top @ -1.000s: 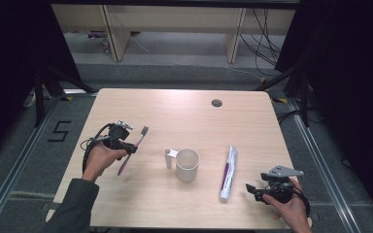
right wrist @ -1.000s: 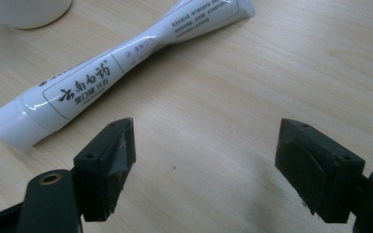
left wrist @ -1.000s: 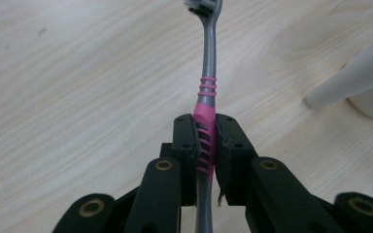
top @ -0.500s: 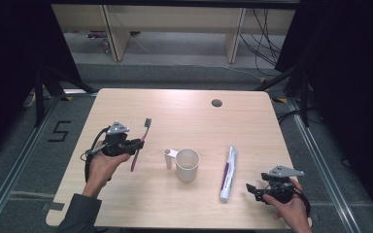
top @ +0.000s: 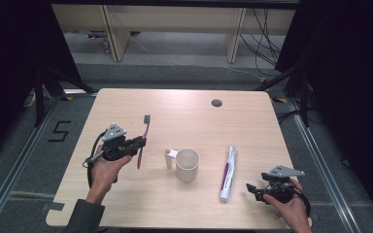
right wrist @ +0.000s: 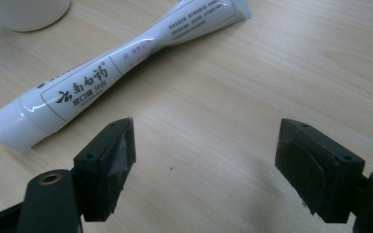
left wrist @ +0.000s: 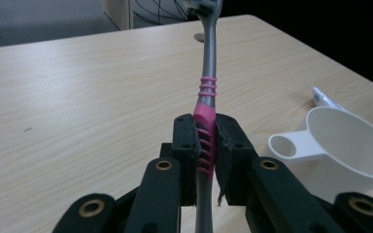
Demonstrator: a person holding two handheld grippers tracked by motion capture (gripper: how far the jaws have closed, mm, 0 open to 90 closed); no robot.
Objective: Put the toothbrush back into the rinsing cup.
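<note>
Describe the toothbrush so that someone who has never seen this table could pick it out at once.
On the wooden table, look left of the white cup to the left gripper, raised above the tabletop. Clamped between its jaws is the toothbrush, bristle end pointing away from the person. Its grey and pink ribbed handle sets it apart from the white toothpaste tube lying right of the cup.

The tabletop [top: 126, 204] carried one toothbrush [top: 143, 141] at nine o'clock, one white cup [top: 186, 165] at centre, and one toothpaste tube [top: 228, 174] at four o'clock.
</note>
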